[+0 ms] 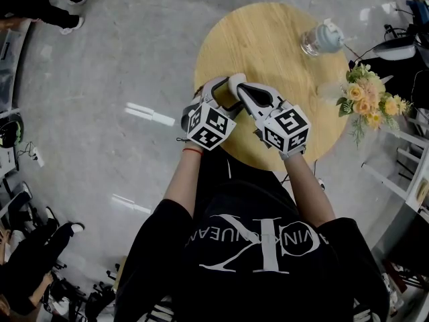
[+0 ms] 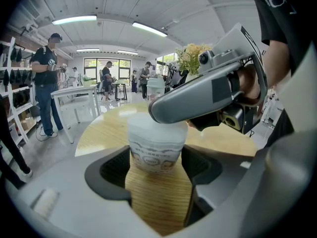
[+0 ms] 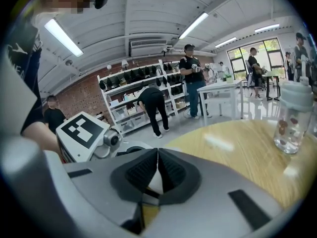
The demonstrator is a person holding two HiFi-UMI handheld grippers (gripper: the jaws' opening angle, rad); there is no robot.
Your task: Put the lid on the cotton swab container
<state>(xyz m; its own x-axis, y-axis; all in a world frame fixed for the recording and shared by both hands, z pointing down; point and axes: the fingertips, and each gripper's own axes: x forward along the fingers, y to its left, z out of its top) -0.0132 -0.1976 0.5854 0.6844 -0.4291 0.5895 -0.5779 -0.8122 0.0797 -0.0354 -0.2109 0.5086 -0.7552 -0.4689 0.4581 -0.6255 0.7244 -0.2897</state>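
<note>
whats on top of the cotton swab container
The right tool lies across the top of the container, jaws shut. It hides the rim; capped or not, I cannot tell.

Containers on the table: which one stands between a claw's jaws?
The white swab container, held in the left claw. The clear bottle stands apart, far from both claws.

Two hand-held grippers point(image 2: 157, 168) point(image 3: 157, 168), one cotton swab container point(image 2: 156, 143), one round table point(image 1: 268, 45), one bottle point(image 1: 320, 39), one bouquet point(image 1: 367, 100)

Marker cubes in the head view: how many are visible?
2. One marker cube rides the left gripper, over the table's near edge; the other rides the right gripper, just beside it. None looks hidden.
</note>
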